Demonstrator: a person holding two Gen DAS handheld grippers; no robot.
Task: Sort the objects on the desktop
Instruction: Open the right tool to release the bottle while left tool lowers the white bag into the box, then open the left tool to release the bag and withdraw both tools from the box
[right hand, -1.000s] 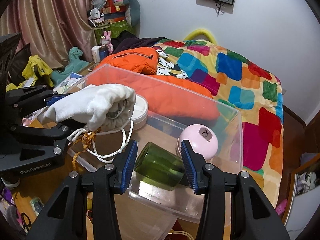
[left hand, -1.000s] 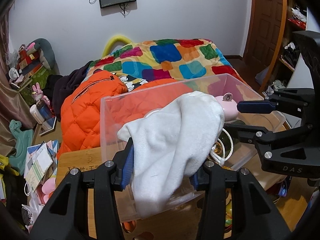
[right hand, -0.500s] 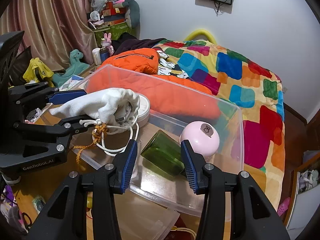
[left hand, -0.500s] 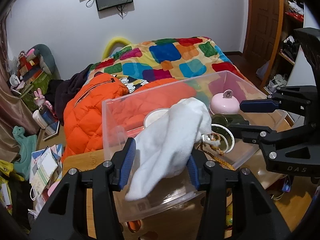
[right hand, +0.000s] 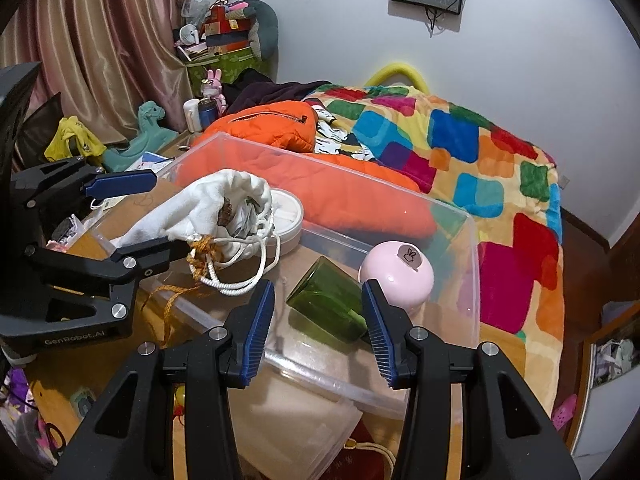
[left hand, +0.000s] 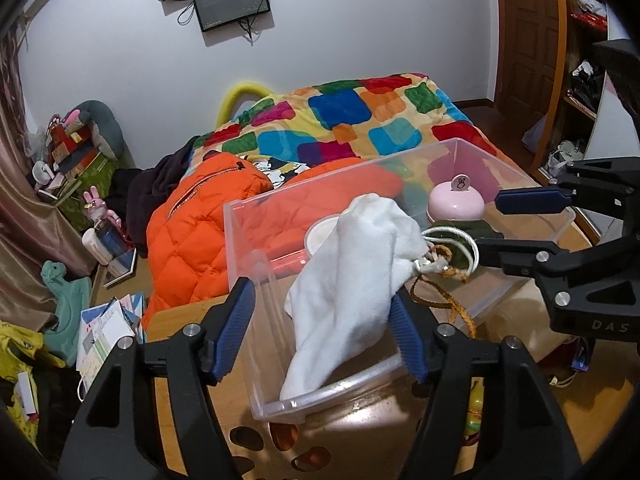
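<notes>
Over clear bin [left hand: 256, 240] near edge: my left tool [left hand: 320, 332] jaws opening, white pouch [left hand: 352, 272] slack between them, long axis pointing into bin. R tool [right hand: 318, 330] half-open, empty.

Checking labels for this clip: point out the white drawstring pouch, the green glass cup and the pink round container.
white drawstring pouch [left hand: 352, 276], left wrist view, middle of its cloth body.
green glass cup [right hand: 326, 306], right wrist view, its side wall.
pink round container [right hand: 396, 280], right wrist view, its domed top.

The left claw [left hand: 322, 332] (jaws opening) frames a white pouch [left hand: 352, 276] over the clear bin [left hand: 256, 240].
</notes>
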